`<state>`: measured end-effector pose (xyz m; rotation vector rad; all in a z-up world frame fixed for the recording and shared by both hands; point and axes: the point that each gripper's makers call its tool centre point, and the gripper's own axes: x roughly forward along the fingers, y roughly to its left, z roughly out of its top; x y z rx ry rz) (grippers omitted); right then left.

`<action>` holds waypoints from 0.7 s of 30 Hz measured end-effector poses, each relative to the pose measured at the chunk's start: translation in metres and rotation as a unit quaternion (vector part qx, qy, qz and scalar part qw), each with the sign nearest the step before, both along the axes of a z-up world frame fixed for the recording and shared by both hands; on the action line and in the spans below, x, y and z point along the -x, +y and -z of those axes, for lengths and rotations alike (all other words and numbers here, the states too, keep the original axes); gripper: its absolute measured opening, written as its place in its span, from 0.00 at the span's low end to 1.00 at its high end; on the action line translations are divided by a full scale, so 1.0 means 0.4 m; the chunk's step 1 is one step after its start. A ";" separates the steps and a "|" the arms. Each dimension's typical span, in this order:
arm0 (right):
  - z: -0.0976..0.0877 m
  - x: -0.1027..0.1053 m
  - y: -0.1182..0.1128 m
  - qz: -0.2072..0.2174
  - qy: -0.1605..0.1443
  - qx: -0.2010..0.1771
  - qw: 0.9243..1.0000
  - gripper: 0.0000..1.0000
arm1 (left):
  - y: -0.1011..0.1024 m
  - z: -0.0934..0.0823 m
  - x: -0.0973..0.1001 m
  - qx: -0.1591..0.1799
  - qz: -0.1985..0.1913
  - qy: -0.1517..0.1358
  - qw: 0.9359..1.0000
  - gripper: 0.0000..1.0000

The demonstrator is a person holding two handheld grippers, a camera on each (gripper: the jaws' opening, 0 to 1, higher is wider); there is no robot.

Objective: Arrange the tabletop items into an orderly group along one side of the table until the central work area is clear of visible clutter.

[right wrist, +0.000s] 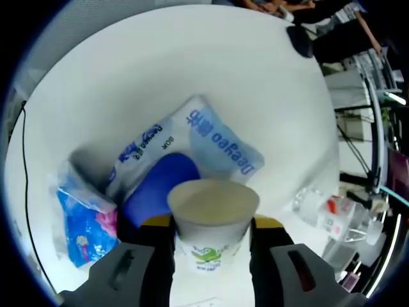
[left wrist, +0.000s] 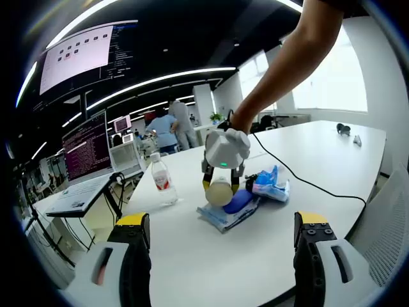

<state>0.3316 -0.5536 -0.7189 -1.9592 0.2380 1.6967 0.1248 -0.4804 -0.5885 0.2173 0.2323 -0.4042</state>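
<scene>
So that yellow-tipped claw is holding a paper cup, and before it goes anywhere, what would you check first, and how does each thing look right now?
1. Grip on the paper cup: ok; the right hand-held gripper has a jaw against each side of it.
2. Cup upright: ok; its open mouth faces up in the right gripper view.
3. Cup contents: cannot tell; the inside looks pale and blurred.
4. Below the cup: not ok; the blue pouch and the tissue packs lie directly underneath.
5. Water bottle: ok; it stands upright, apart from the pile.
6. Left hand-held gripper: ok; open, holding nothing, away from the cup.
</scene>
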 end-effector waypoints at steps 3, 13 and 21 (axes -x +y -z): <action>-0.008 -0.002 0.002 0.006 -0.001 -0.006 1.000 0.41 | 0.000 0.002 0.000 0.000 0.001 0.000 1.000 0.93; -0.075 -0.047 0.045 0.127 0.038 -0.110 0.985 0.40 | 0.001 0.003 -0.001 -0.002 0.000 0.002 1.000 0.93; -0.098 -0.090 0.058 0.233 0.073 -0.193 0.950 0.40 | 0.001 0.005 -0.002 -0.007 0.000 0.002 1.000 0.93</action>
